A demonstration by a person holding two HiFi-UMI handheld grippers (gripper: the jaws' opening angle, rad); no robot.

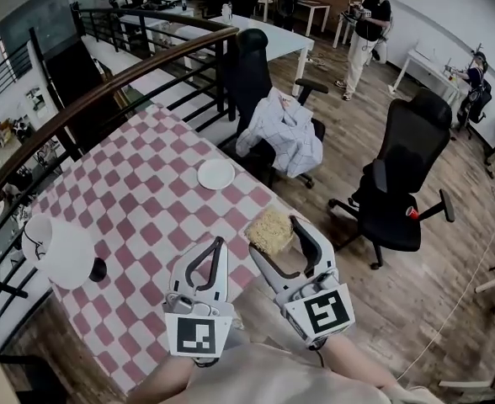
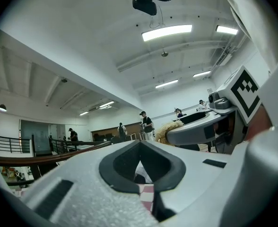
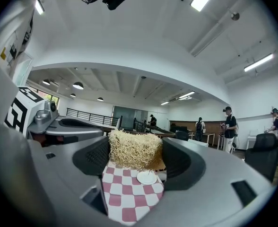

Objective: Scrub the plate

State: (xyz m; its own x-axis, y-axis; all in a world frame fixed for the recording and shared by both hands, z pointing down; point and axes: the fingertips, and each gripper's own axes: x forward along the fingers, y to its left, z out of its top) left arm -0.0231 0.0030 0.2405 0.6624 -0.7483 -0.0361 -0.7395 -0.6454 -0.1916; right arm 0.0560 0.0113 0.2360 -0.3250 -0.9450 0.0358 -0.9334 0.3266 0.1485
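A small white plate lies on the red-and-white checked table, well ahead of both grippers and apart from them. My right gripper is shut on a straw-coloured fibrous scrubber, held above the table's near right edge. In the right gripper view the scrubber fills the gap between the jaws of the right gripper, and the plate shows small below it. My left gripper hovers beside it, shut with nothing in it. In the left gripper view the left gripper has its tips together.
A white lamp stands at the table's left. A curved railing runs behind the table. An office chair draped with a shirt and a second black chair stand to the right. People stand at far desks.
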